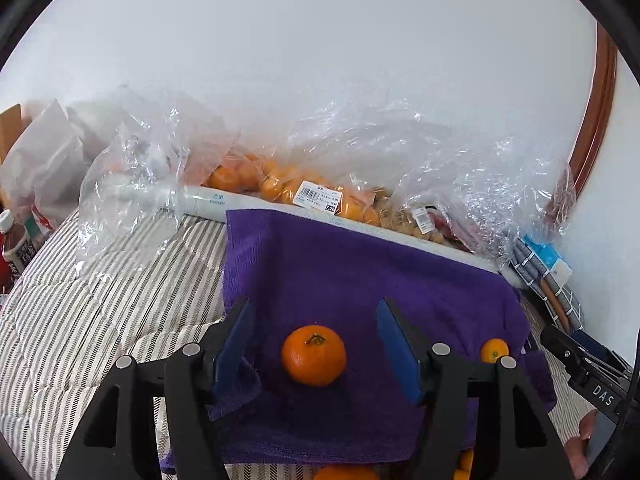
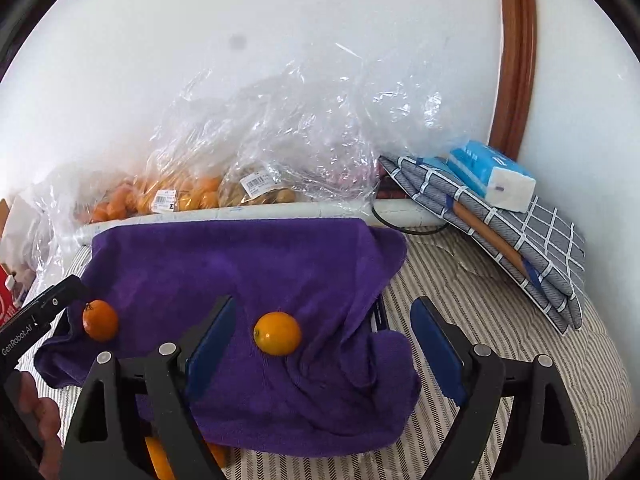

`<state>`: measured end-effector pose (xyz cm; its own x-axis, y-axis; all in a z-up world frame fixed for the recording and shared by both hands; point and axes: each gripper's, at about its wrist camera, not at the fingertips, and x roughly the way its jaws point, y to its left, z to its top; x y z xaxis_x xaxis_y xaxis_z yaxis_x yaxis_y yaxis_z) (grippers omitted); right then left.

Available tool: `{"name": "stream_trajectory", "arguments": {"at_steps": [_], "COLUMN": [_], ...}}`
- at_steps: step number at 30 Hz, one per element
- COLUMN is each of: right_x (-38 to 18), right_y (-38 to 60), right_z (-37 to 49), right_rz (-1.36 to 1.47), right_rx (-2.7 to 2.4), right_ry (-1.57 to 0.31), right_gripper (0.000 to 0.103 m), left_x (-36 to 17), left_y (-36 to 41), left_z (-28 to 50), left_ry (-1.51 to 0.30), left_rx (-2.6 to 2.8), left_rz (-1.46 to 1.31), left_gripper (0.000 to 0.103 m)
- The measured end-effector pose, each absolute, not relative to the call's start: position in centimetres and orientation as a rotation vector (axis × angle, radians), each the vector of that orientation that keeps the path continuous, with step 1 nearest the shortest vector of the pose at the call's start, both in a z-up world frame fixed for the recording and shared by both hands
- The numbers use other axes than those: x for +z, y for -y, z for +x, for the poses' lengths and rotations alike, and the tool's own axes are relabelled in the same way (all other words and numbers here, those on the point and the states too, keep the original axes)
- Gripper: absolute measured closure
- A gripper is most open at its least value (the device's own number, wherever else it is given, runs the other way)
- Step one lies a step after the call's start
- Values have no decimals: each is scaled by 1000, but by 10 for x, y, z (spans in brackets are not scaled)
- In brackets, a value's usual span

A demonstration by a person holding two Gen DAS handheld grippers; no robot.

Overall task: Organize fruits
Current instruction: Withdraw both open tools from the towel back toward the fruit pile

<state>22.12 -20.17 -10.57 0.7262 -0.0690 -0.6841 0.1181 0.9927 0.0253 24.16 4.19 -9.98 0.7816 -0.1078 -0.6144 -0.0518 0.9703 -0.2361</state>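
purple towel (image 2: 256,264) | fruit bags (image 2: 176,196) behind (against wall) | folded cloths (image 2: 520,232) right

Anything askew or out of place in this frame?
The purple towel is rumpled, its right edge bunched in folds. Two fruits sit loose on it: a mandarin and a smaller yellow-orange fruit.

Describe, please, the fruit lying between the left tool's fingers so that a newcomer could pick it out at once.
Start at the purple towel spread over the striped bedding. Two loose fruits lie on it; the mandarin is the one framed by the open left tool. It is larger and deeper orange than the small yellow-orange fruit to its right, and shows a green stem on top.
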Motion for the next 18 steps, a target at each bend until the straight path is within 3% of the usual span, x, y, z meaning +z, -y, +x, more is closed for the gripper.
{"name": "stream_trajectory", "arguments": {"at_steps": [6,18], "right_x": [-93,-75], "right_y": [214,200], "right_z": [200,121], "right_rz": [136,11], "right_rx": [-27,-66], "right_ry": [-742,-727], "right_gripper": [16,21], "left_x": [-90,-81], "left_y": [-36,-12], "left_z": [236,203], "left_ry": [-676,-686], "left_rx": [-135,-253], "left_rz": [-246,-168], "left_gripper": [41,41]}}
